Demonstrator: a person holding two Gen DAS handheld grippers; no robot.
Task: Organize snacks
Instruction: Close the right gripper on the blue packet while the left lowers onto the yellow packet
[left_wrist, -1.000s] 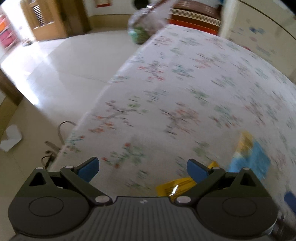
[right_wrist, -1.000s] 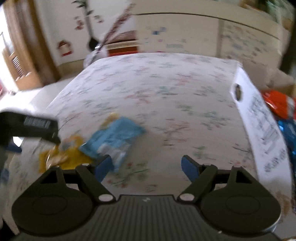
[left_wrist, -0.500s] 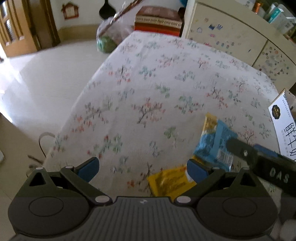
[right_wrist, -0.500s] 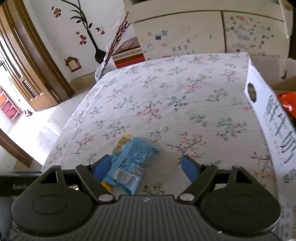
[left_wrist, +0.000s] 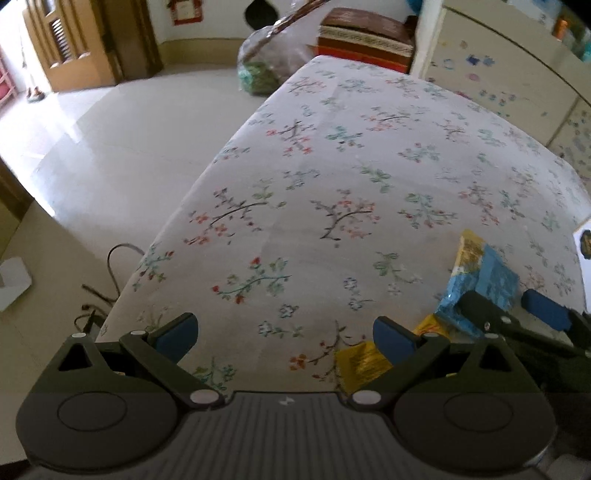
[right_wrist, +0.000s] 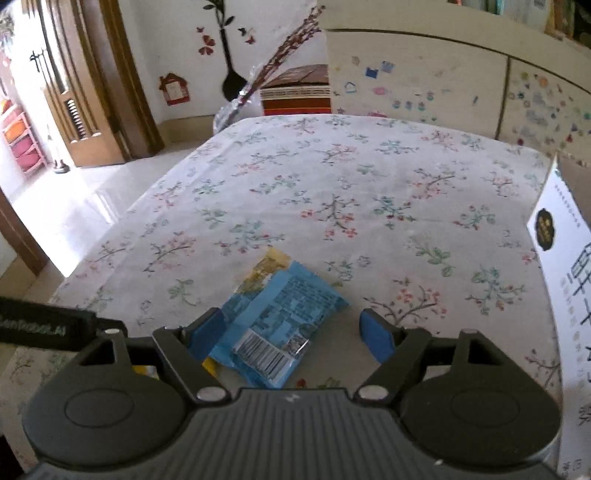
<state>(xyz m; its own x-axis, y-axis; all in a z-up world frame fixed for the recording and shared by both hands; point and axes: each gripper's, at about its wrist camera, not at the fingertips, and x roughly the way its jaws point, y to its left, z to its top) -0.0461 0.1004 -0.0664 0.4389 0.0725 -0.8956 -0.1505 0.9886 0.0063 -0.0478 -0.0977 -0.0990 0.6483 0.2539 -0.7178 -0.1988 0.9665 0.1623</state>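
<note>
A blue snack packet (right_wrist: 284, 321) lies on the floral tablecloth (right_wrist: 332, 184), partly over a yellow packet (right_wrist: 264, 267). My right gripper (right_wrist: 291, 334) hovers over the blue packet's near end. Its jaws are closing with the packet between them, and the pads do not press it. In the left wrist view the blue packet (left_wrist: 484, 284) lies at the right with the right gripper (left_wrist: 513, 308) on it. A second yellow packet (left_wrist: 360, 363) lies by the right finger of my left gripper (left_wrist: 282, 334), which is open with nothing between its fingers.
A white printed cardboard box (right_wrist: 565, 288) stands at the table's right edge. The table's left edge (left_wrist: 177, 221) drops to a tiled floor with a cable (left_wrist: 110, 258). A cabinet (right_wrist: 424, 74) and a clear bag (left_wrist: 266, 62) stand beyond the far end.
The right gripper moved down over the blue packet, which now sits between its narrower jaws. The left gripper's view turned from the floor side toward the table and stayed open.
</note>
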